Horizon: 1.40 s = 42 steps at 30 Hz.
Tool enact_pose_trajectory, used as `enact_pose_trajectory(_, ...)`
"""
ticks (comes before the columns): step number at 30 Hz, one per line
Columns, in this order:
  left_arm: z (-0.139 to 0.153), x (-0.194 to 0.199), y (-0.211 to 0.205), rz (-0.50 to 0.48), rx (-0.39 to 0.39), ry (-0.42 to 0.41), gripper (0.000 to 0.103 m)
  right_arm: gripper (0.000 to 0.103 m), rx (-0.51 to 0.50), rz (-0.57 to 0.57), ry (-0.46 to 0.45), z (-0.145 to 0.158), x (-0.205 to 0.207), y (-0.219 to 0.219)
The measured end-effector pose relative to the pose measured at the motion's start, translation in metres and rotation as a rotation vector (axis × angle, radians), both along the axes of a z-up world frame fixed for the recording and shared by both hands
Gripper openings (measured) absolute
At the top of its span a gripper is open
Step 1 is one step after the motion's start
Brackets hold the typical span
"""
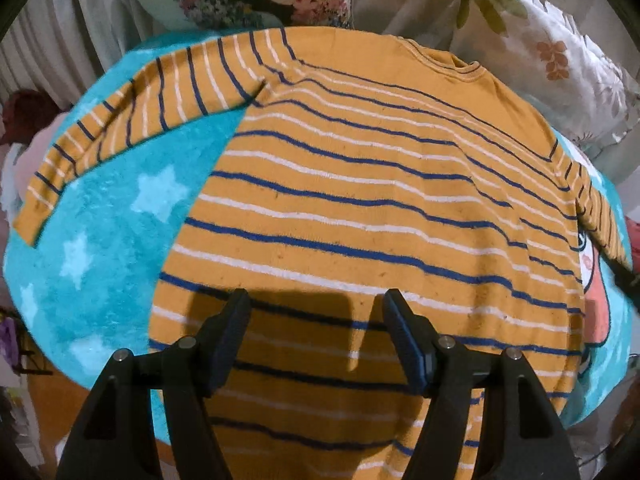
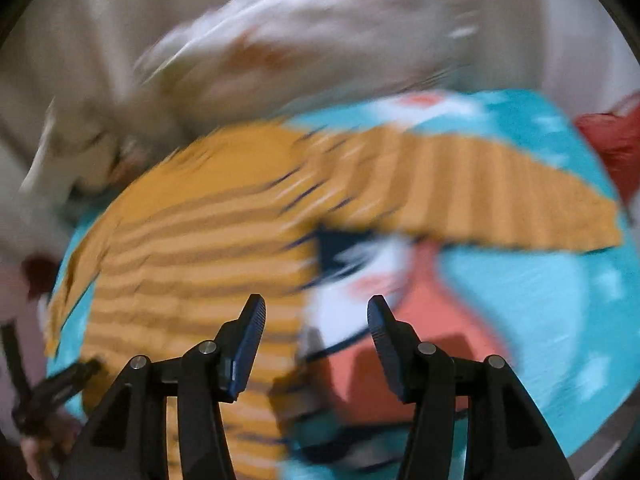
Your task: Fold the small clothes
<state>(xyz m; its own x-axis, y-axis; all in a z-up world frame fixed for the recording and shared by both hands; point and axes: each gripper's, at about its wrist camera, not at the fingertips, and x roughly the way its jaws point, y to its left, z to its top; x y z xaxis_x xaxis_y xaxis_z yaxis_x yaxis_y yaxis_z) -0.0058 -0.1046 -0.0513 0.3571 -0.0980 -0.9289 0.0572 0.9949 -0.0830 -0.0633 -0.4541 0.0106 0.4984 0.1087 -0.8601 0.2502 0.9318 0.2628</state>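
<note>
Left wrist view: the left gripper (image 1: 316, 336) fills the lower edge, its two black fingers (image 1: 224, 340) standing apart with nothing between them, poised above the lower body of a sweater (image 1: 360, 216) and casting a shadow on the cloth. The sweater is orange-yellow with thin blue and white stripes and lies spread flat, hem nearest the camera and collar (image 1: 460, 65) farthest. One sleeve (image 1: 132, 120) stretches out to the left over a turquoise blanket (image 1: 108, 248) patterned with pale stars; the other sleeve (image 1: 600, 216) runs down the right edge of the picture. Beyond the collar lie pale floral bedding (image 1: 552, 60) and a cushion with a flower print (image 1: 260, 0). Right wrist view, heavily blurred: the right gripper (image 2: 316, 340) likewise has its jaws apart and empty, over the boundary where the sweater's side (image 2: 192, 248) meets a white and coral figure printed on the blanket (image 2: 552, 304). A sleeve (image 2: 480, 192) extends to the right across the turquoise. At the lower left edge a dark shape, apparently the other gripper (image 2: 60, 392), sits over the sweater; blur prevents telling more. Farther back, the pale bedding (image 2: 312, 40) and a red object (image 2: 616, 140) at the right edge are visible only as smears.
</note>
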Motion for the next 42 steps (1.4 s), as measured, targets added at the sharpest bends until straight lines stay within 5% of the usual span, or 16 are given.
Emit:
enact_pose_trajectory(5,-0.015,-0.007,0.010,-0.060,0.044,0.006,0.068,0.058,-0.058,0.096,0.050,-0.024,0.005,0.080)
enact_pose_trajectory(11,-0.024,-0.016,0.012,-0.189,0.065,-0.025,0.083,0.059,-0.094,0.035,0.126,-0.047,0.003,0.109)
enact_pose_trajectory(18,-0.030,-0.025,0.006,-0.305,0.103,-0.036,0.102,0.085,-0.069,-0.057,0.124,-0.056,-0.005,0.109)
enact_pose_trajectory(22,-0.031,-0.024,0.011,-0.339,0.094,-0.046,0.103,0.103,-0.232,0.008,0.128,-0.067,-0.002,0.139)
enact_pose_trajectory(42,-0.031,-0.029,0.013,-0.424,0.081,-0.064,0.103,0.103,-0.298,-0.071,0.013,-0.066,-0.013,0.151)
